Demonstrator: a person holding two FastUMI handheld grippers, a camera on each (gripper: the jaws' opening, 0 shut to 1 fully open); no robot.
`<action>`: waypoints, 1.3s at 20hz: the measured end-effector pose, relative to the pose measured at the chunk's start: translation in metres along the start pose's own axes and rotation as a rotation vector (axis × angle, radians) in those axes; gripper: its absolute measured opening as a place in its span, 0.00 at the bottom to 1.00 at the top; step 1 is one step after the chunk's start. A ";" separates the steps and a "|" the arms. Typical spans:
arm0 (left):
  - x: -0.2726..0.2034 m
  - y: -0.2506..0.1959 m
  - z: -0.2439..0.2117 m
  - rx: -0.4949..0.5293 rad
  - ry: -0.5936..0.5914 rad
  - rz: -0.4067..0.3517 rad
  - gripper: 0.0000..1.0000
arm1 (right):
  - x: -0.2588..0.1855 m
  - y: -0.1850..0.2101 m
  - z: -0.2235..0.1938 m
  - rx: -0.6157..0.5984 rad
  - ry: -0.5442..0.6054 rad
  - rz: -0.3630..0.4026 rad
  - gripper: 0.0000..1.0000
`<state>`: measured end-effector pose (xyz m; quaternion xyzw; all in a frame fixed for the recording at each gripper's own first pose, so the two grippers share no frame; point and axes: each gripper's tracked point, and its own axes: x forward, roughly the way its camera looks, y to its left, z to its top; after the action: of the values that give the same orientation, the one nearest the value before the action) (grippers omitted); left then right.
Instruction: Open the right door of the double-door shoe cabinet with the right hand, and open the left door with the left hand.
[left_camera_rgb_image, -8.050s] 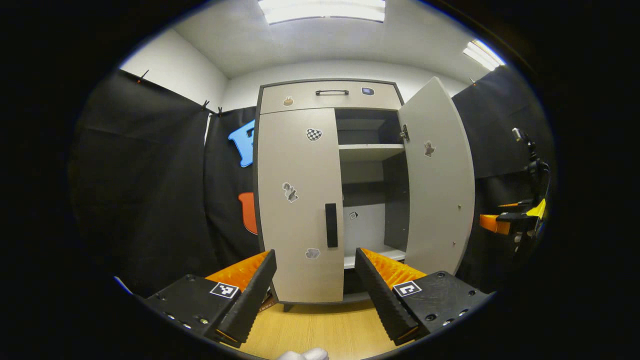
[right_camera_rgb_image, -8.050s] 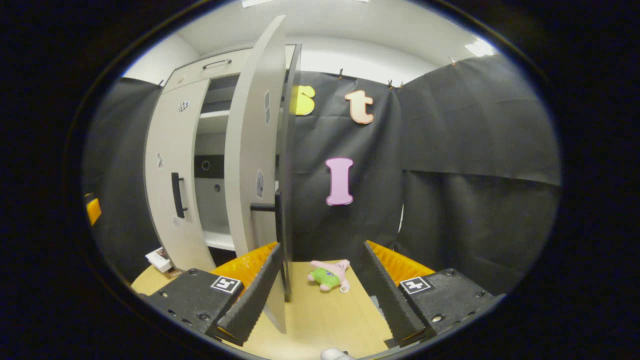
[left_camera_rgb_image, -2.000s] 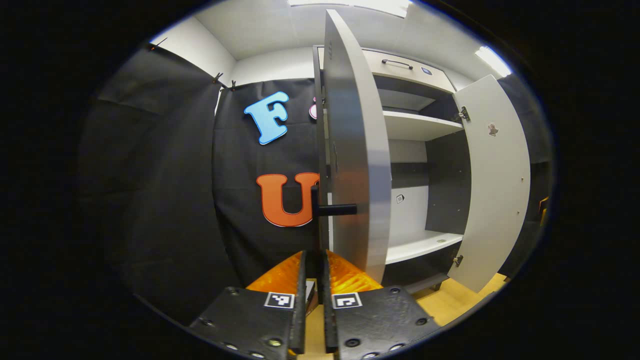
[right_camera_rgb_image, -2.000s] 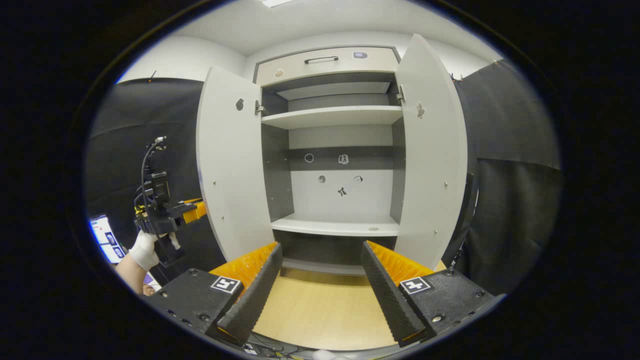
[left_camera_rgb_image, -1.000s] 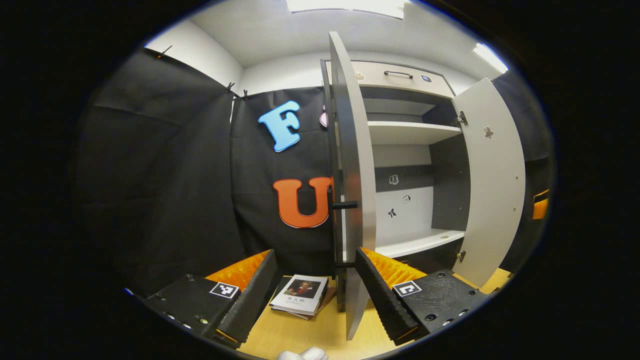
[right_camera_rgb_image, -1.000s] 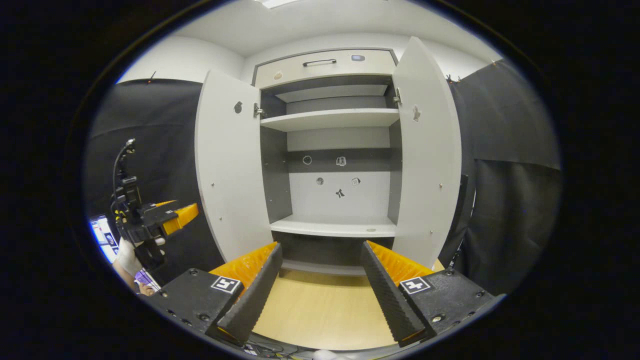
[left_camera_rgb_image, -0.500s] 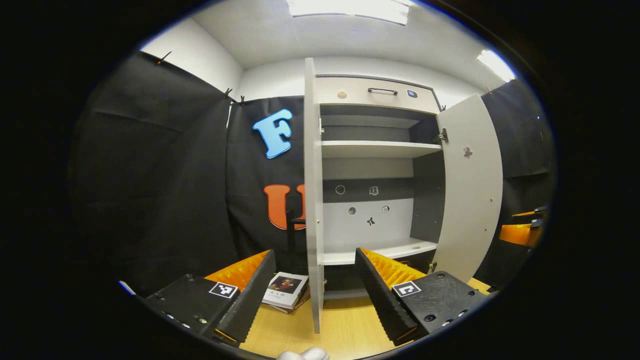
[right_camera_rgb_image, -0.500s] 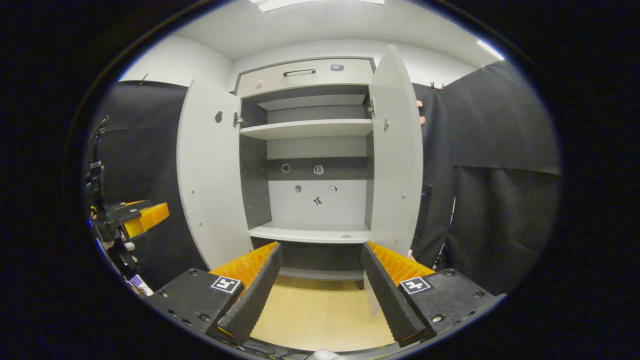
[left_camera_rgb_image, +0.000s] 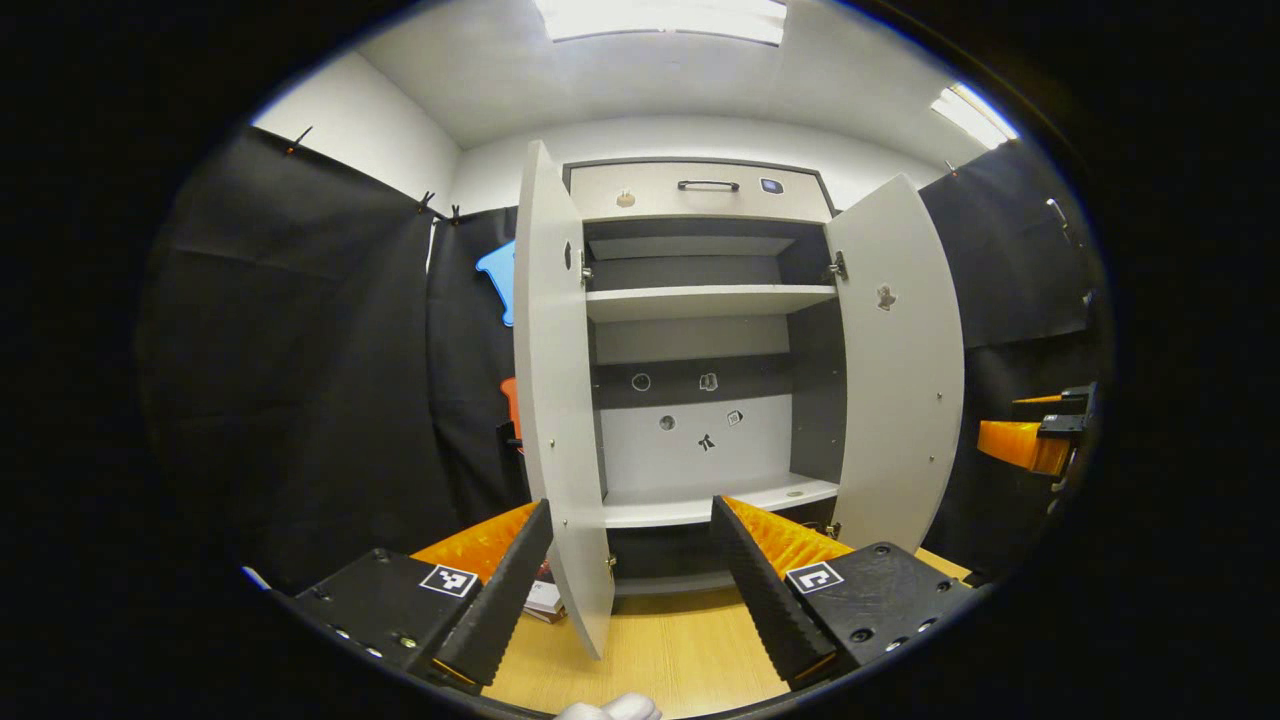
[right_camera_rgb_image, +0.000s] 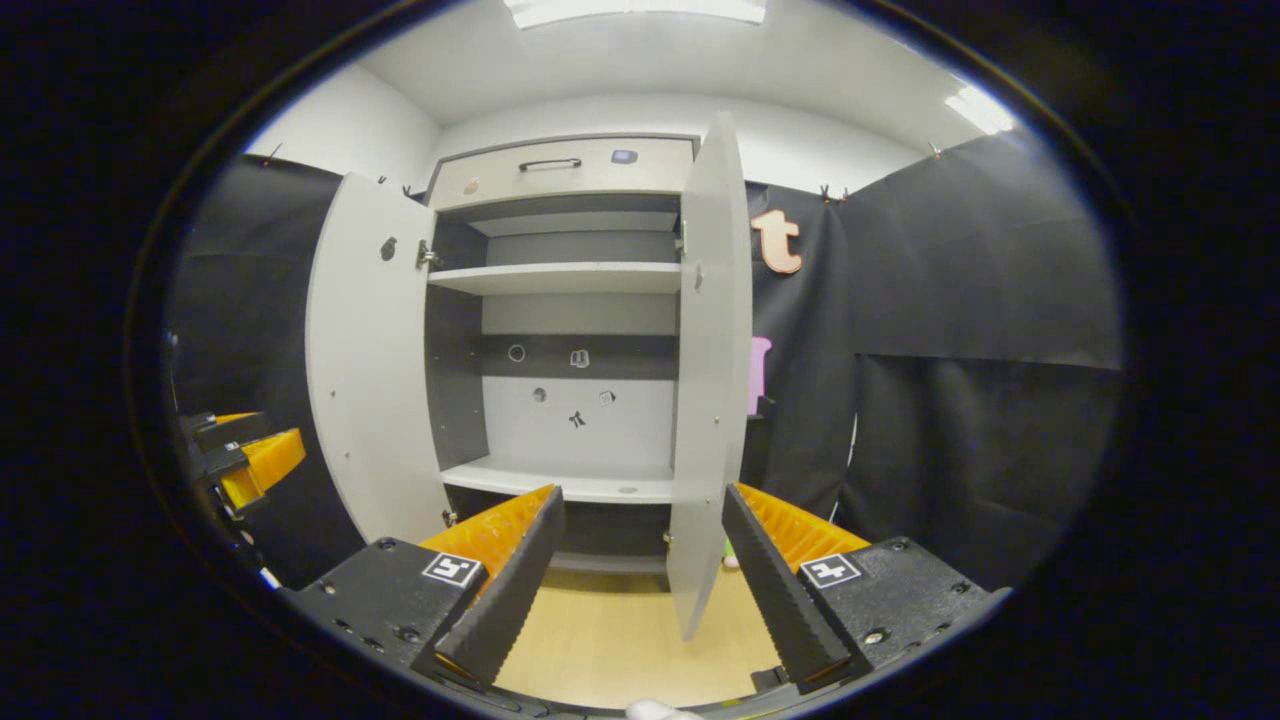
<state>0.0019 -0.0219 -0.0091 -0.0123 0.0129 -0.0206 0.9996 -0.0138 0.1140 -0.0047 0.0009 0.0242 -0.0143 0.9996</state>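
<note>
My left gripper (left_camera_rgb_image: 630, 590): it sat spread and empty at 6 o'clock in the left gripper view, backed off from the cabinet. Two seconds before, its fingers were pressed together right at the left door's handle; by now I had let go and pulled away.

My right gripper (right_camera_rgb_image: 640, 590): it was spread and empty too, at 6 o'clock in the right gripper view, and had drifted so the right door's edge stood between its fingers farther off, not touched.

Counter (left_camera_rgb_image: 670, 650): bare wood lay under both grippers; a book (left_camera_rgb_image: 543, 598) peeked out at 7 o'clock behind the left door's foot.

Left door (left_camera_rgb_image: 555, 400): it had swung out wide, its inner face towards me at 10 o'clock, well apart from my fingers. Eight seconds before it was still closed.

Right door (right_camera_rgb_image: 710, 380): it stood open, nearly edge-on at 12 o'clock in the right gripper view; in the left gripper view it spread at 2 o'clock.

Shoe cabinet (left_camera_rgb_image: 700, 190): it stood at the back of the counter, shelves exposed, the top drawer closed.

Other gripper: my right one showed at 3 o'clock in the left gripper view (left_camera_rgb_image: 1030, 440), also clear of the doors.

Meaning: I judged both doors opened, each by its own hand, and the task as good as done.
</note>
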 end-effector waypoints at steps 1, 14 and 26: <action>-0.001 -0.002 0.000 0.004 -0.003 -0.002 0.96 | 0.000 -0.001 0.000 0.003 0.001 0.000 1.00; -0.002 -0.002 0.010 -0.010 -0.007 0.026 0.96 | 0.008 -0.001 0.001 -0.002 0.001 0.017 1.00; -0.001 0.000 0.009 -0.019 0.007 0.021 0.96 | 0.015 0.004 0.004 -0.001 -0.005 0.024 1.00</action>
<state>0.0007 -0.0217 -0.0004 -0.0213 0.0168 -0.0100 0.9996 0.0015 0.1172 -0.0017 0.0008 0.0218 -0.0025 0.9998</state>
